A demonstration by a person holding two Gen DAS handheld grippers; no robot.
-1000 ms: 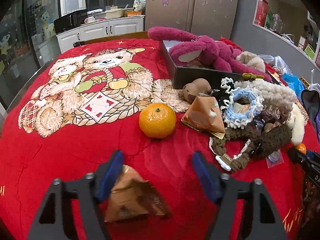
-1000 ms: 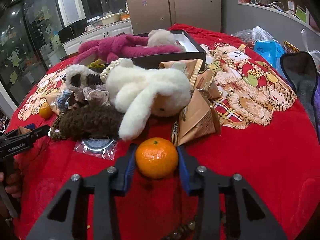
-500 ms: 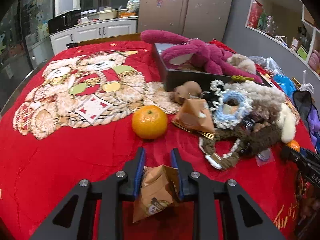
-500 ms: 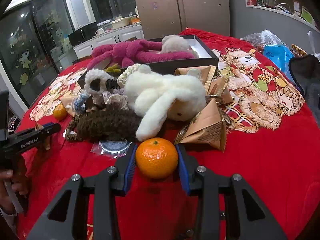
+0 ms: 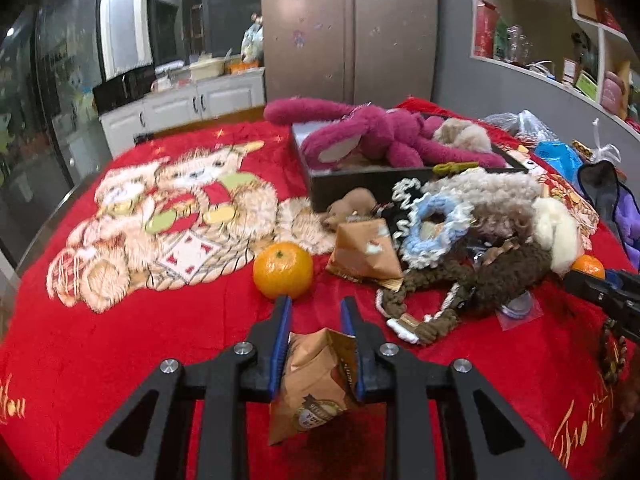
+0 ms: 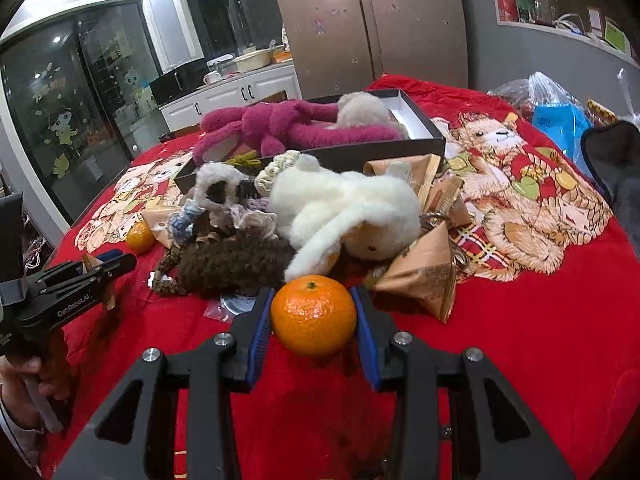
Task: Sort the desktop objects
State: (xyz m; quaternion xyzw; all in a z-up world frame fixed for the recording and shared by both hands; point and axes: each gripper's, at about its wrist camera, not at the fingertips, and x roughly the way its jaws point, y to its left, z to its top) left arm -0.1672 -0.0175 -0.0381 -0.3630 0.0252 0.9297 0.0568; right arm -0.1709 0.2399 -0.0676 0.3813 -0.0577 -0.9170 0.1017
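Item, 2 grippers over the red blanket [image 5: 168,320], each closed on 1 piece, presumably to carry it to its group: left gripper [image 5: 316,312] pinching a brown snack packet [image 5: 316,384], right gripper [image 6: 310,308] clamping a tangerine [image 6: 314,314] near the plush heap.

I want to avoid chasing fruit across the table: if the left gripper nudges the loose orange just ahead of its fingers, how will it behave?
The loose orange is round and rests free on the red blanket, so it would probably roll, though the plush pile may slow it. Its skin looks firm, likely not fragile. The left gripper is already shut on a brown packet.
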